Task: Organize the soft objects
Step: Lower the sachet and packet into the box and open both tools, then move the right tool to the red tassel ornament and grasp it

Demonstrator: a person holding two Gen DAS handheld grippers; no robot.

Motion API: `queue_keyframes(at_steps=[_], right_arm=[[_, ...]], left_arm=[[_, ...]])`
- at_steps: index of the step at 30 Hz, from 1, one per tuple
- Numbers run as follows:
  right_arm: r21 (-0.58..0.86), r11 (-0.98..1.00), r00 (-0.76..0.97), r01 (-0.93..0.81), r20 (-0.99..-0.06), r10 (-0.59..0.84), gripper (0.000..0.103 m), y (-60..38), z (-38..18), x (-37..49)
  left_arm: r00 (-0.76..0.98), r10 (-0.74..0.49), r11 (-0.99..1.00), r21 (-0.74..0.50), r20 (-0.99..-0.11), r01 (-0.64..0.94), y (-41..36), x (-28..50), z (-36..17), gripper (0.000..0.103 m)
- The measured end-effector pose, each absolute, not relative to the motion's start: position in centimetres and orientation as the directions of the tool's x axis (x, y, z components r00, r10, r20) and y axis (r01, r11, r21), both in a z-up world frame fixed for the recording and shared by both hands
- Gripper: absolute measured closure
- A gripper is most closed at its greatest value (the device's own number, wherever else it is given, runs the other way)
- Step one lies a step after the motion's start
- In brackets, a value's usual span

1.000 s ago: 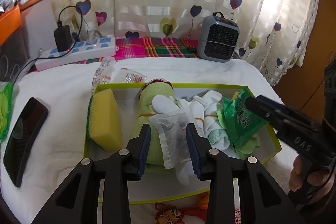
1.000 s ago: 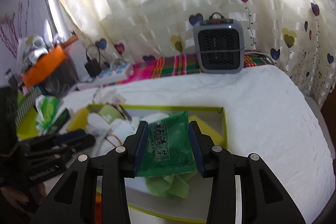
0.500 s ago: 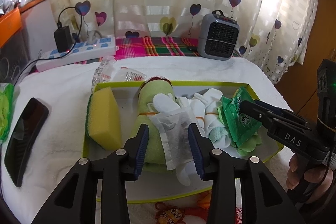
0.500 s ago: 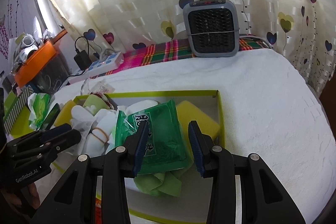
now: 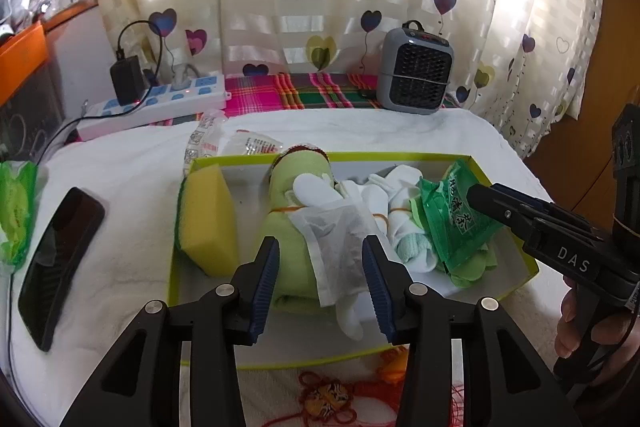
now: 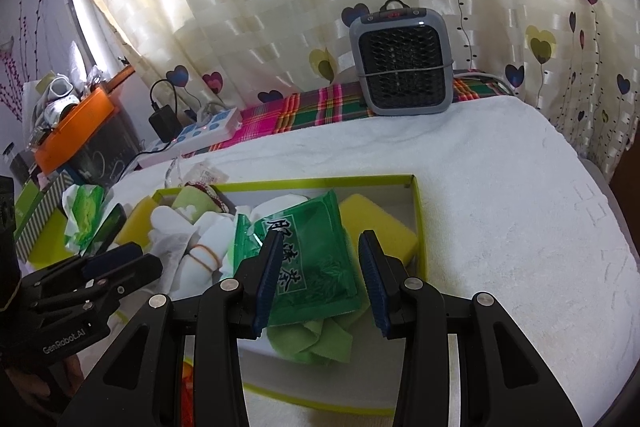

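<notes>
Showing a late stage of sorting: most soft things already lie inside the shallow green-rimmed box (image 5: 400,158) on the white towelled worktop (image 5: 128,163). The left gripper (image 5: 320,277) hovers over the near middle of the box, its jaws having just been opening; the translucent paper sachet (image 5: 336,239) lies between them, released and draped over a rolled lime towel (image 5: 288,227). The right gripper (image 6: 318,279) stands at the right end with its jaws parted and apart from the glossy green packet (image 6: 308,259) beneath, which rests on a crumpled green cloth (image 6: 312,341). White socks (image 5: 384,199), bound with rubber bands, fill the middle; one porous yellow sponge (image 5: 206,215) stands at the left wall, another (image 6: 380,223) at the far right corner. Left outside, by the look of it: a green tissue pack (image 5: 16,211) at far left, a crinkled plastic bag (image 5: 228,143) behind the box, and a red knotted tassel (image 5: 328,397) at its near edge. A flat black phone (image 5: 56,263) lies left of the box.
</notes>
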State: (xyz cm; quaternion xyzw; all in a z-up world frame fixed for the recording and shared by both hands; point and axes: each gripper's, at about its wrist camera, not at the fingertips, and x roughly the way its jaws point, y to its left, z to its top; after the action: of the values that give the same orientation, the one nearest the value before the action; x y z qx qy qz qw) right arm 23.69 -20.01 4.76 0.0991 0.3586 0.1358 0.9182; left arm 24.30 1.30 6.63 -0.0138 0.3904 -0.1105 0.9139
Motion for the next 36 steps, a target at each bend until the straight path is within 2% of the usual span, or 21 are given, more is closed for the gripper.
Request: queue_keyframes(at_steps=[5,11,24,36], right_arm=[[0.275,0.942,0.711,-0.195,-0.622,0.329,0.062,-19.8,5.2,22.6],[0.269,0.937,0.722,-0.222,-0.600,0.344,0.058,-19.8,6.0,20.9],[0.284,0.926,0.726,-0.247,-0.579,0.371,0.057,-19.4,6.8,17.7],[0.280,0.907,0.665,-0.316,-0.616,0.422,0.057,-17.7,5.3,15.4]], left_arm=[[0.678,-0.218,0.974,-0.113,-0.702,0.196,1.4,23.2,7.2,0.054],[0.692,-0.215,0.975,-0.106,-0.689,0.196,1.7,21.7,7.9,0.054],[0.692,-0.199,0.978,-0.096,-0.694,0.185,2.3,18.8,8.1,0.054],[0.696,-0.173,0.985,-0.119,-0.697,0.126,4.3,16.1,7.7,0.054]])
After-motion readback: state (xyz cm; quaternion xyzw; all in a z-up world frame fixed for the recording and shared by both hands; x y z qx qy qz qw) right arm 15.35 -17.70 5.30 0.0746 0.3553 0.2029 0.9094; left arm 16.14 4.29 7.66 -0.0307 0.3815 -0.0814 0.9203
